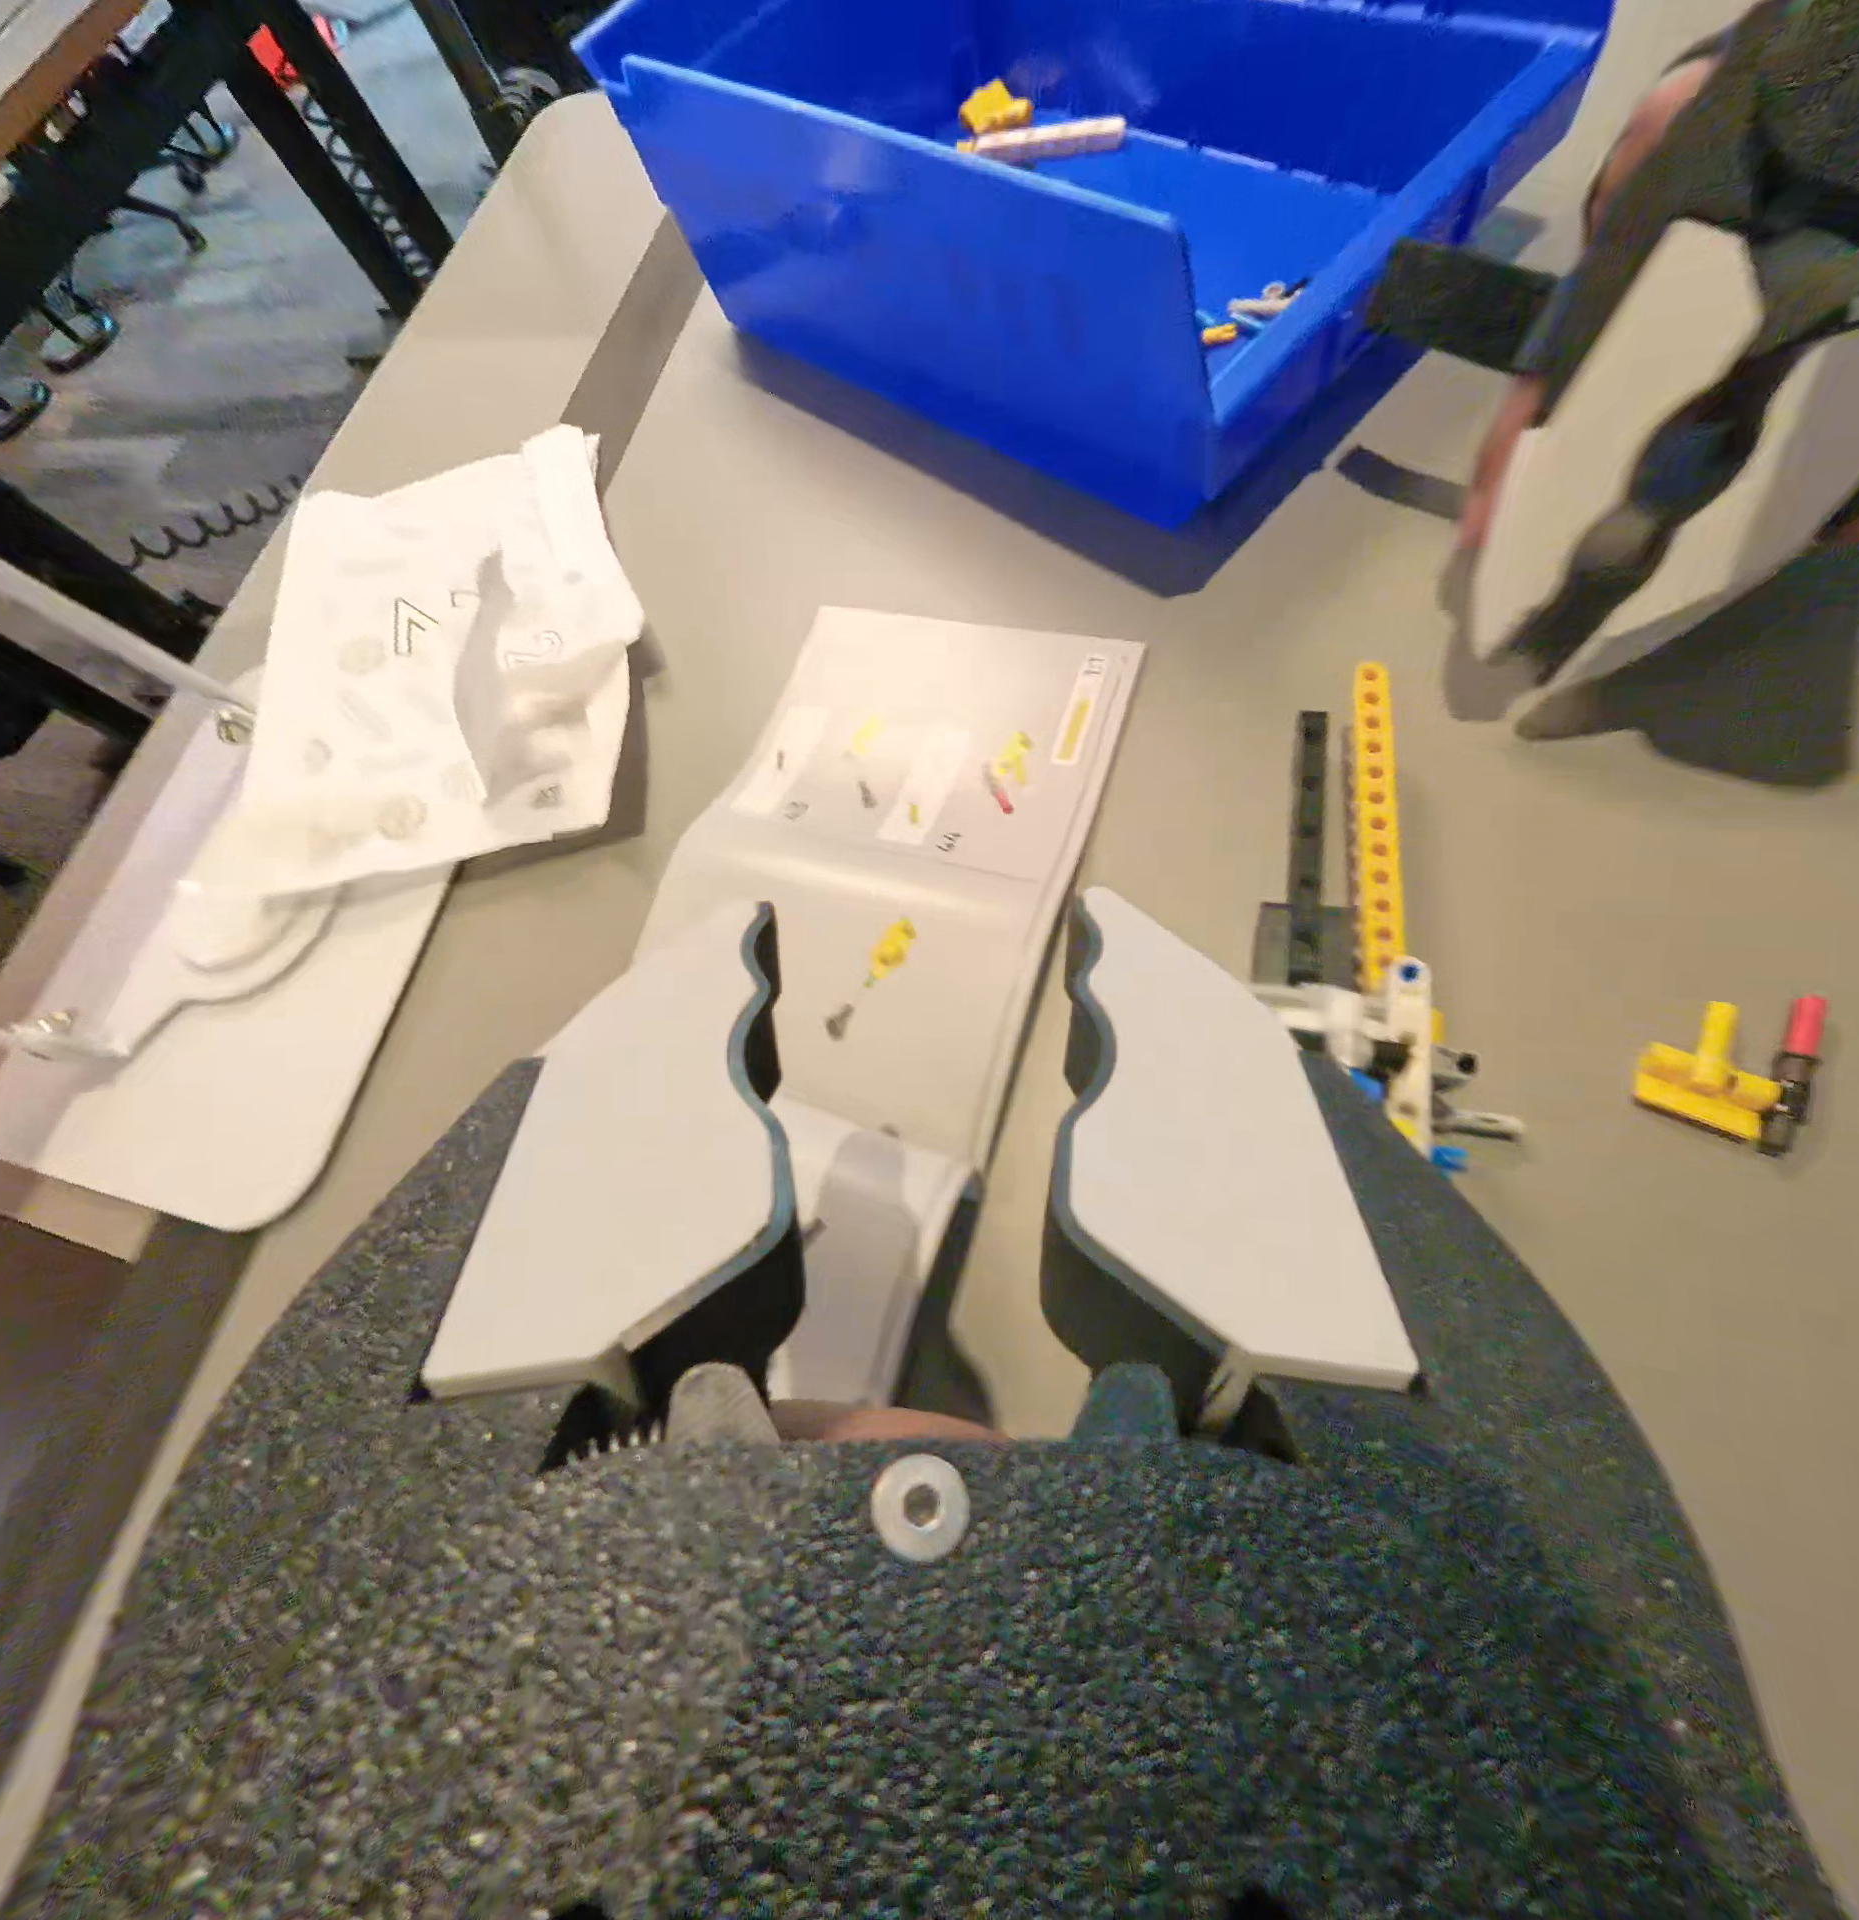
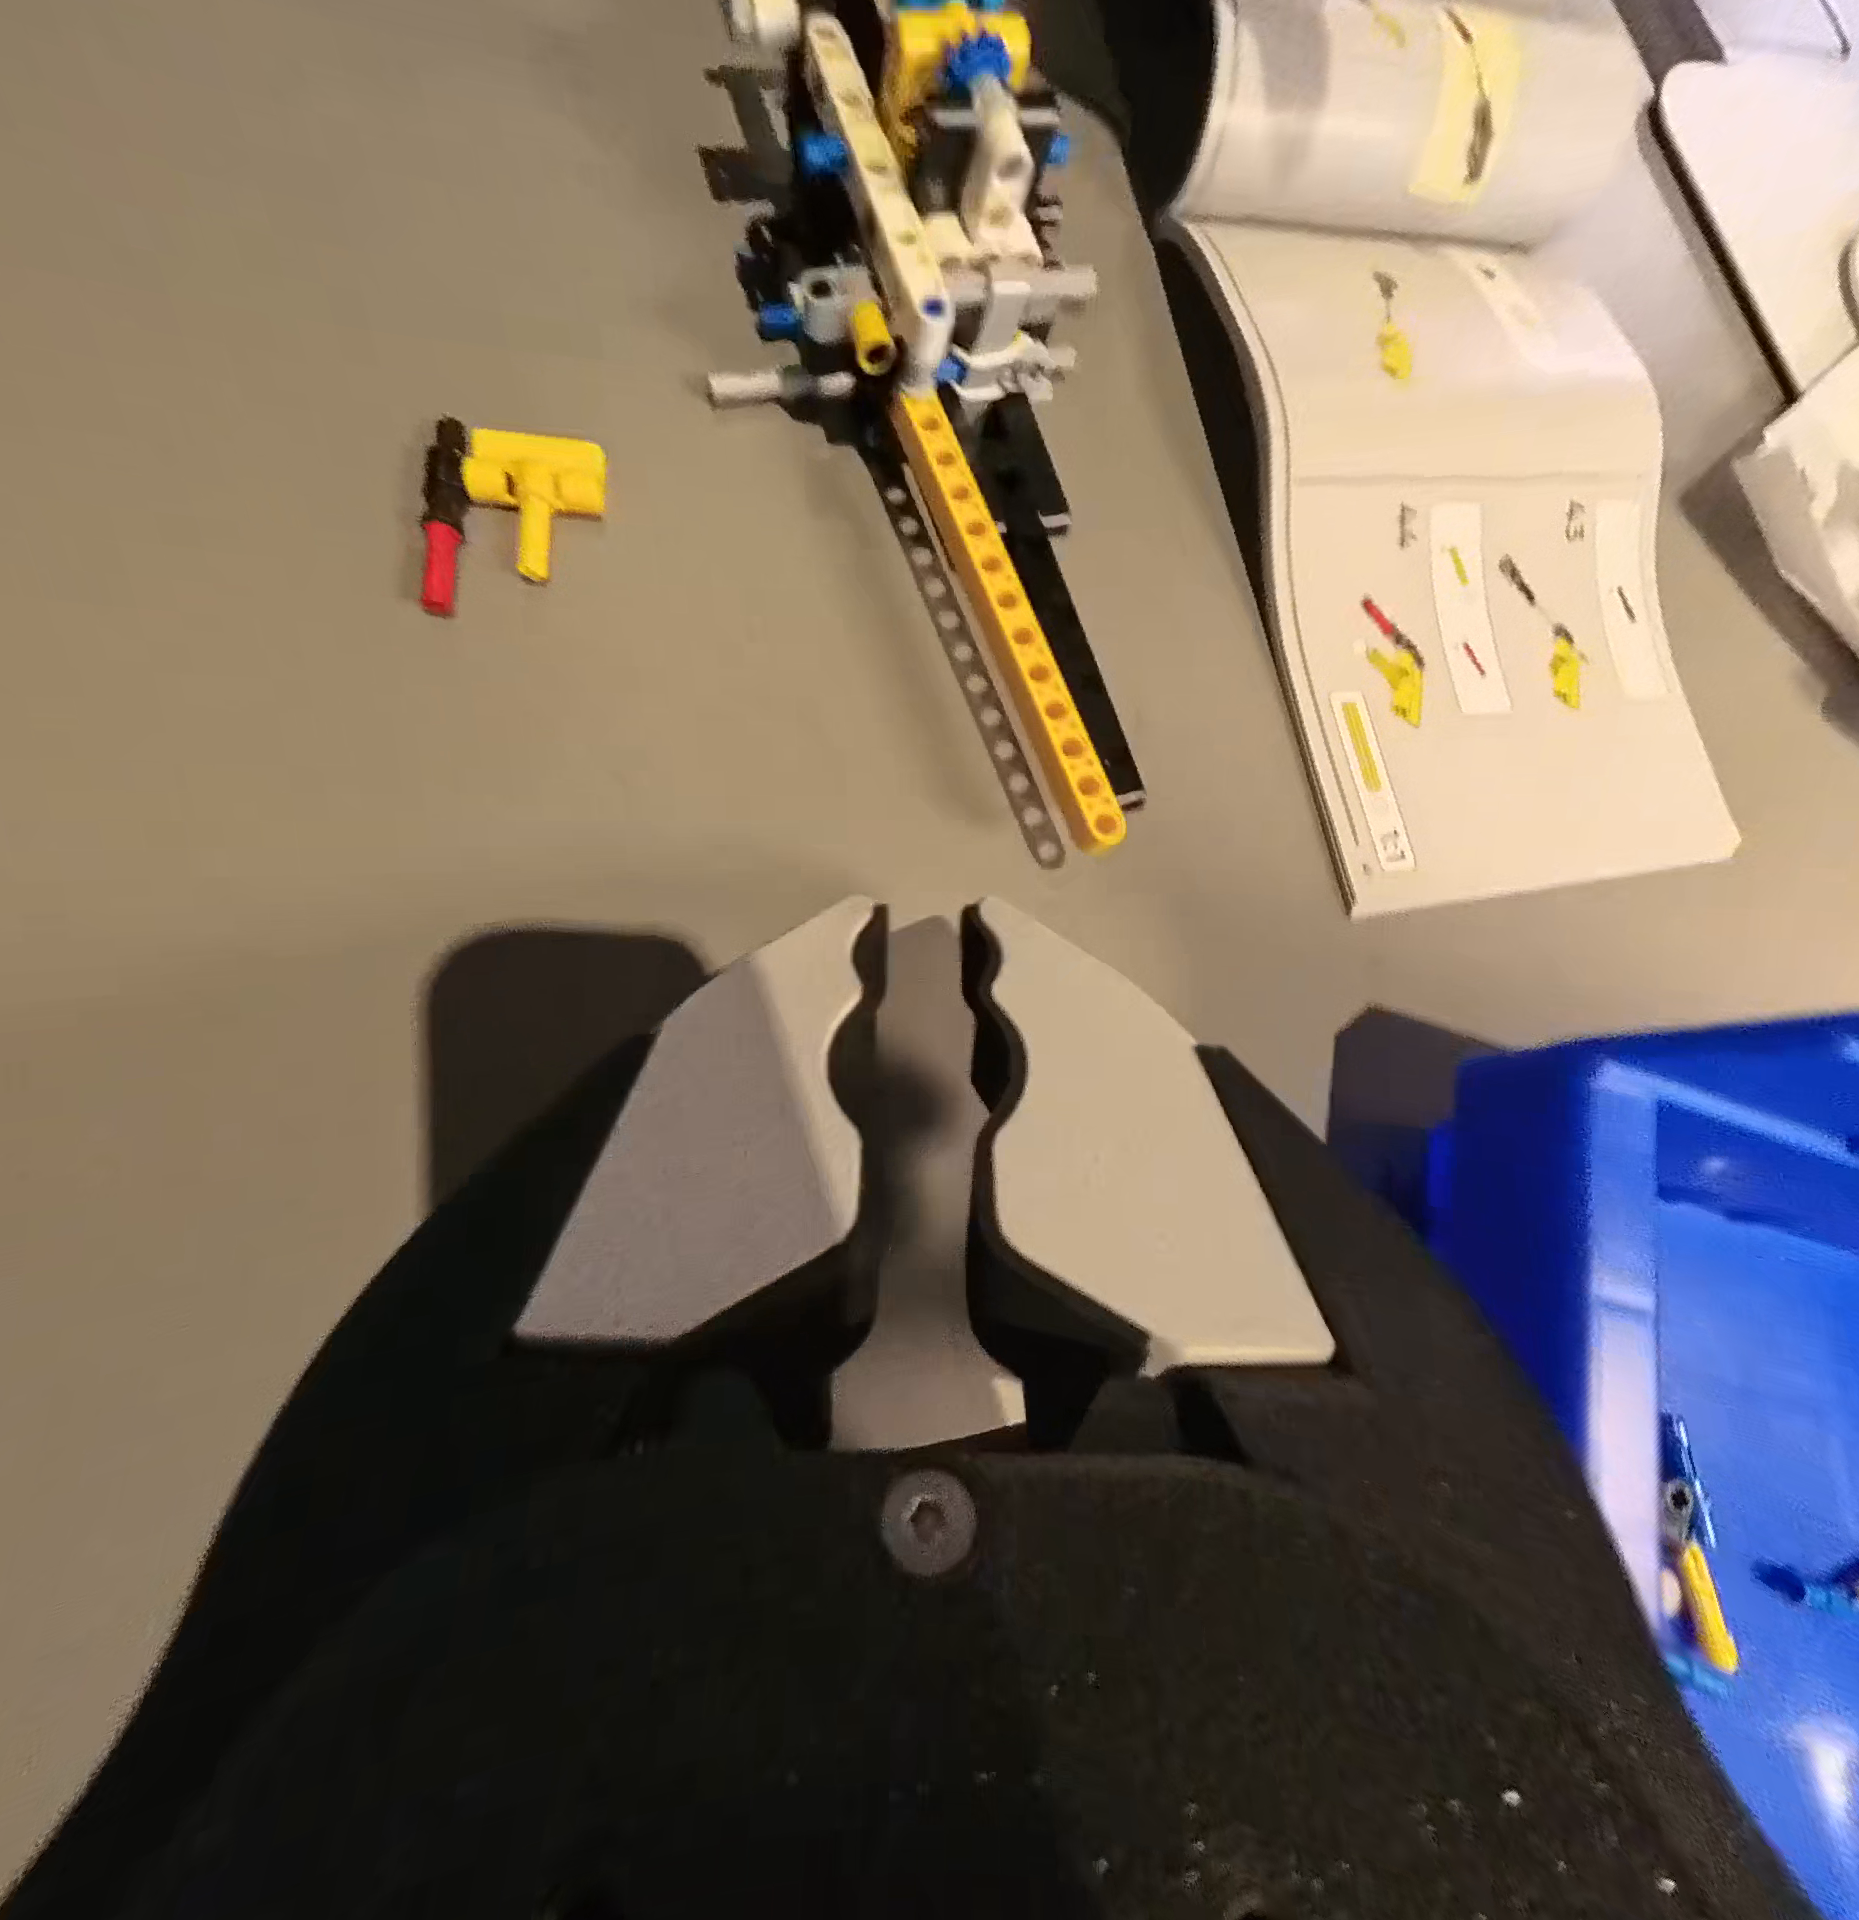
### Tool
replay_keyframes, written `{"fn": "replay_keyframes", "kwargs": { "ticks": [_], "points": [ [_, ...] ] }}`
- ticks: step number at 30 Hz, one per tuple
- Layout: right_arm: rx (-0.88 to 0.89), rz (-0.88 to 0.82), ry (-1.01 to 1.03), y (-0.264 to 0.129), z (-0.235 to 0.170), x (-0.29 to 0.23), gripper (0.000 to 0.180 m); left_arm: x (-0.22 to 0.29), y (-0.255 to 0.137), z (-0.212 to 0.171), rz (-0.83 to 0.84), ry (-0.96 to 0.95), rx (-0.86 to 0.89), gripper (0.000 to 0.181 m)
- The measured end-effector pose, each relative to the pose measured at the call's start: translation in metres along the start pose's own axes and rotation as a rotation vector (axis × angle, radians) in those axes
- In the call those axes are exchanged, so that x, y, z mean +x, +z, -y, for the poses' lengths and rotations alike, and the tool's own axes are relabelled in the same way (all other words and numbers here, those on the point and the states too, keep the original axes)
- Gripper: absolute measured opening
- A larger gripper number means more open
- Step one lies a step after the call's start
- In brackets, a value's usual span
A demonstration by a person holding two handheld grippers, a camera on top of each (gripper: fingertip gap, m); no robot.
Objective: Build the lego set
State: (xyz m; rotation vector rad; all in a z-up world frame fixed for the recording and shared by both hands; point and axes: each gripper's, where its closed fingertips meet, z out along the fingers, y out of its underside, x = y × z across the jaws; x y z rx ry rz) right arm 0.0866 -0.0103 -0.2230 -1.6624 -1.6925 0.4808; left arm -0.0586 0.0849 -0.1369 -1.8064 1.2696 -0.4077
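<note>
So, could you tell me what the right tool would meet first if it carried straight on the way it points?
Probably the long yellow beam of the lego model, whose near end lies just ahead of the right tool; height above the table is unclear.

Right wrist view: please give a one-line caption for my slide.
Nearly closed empty right gripper above grey table, facing yellow-beamed lego assembly, small yellow-red-black subassembly and open instruction booklet.

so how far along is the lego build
Partly built: the main assembly with its yellow beam stands together, and a small yellow-and-red subassembly lies apart. Neither gripper holds anything. Loose pieces remain in the blue bin; the instruction booklet lies open.
</note>
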Motion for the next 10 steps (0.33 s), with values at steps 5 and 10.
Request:
{"fn": "replay_keyframes", "kwargs": {
  "ticks": [5, 10],
  "points": [
    [-0.003, 0.152, -0.040, 0.009, 0.011, -0.029, 0.000, -0.020, 0.034, 0.013, -0.106, 0.074, -0.114, 0.054],
    [0.042, 0.217, -0.050, 0.014, 0.014, -0.039, 0.000, -0.033, 0.071, 0.014, -0.270, 0.052, -0.188, 0.062]
  ]
}}
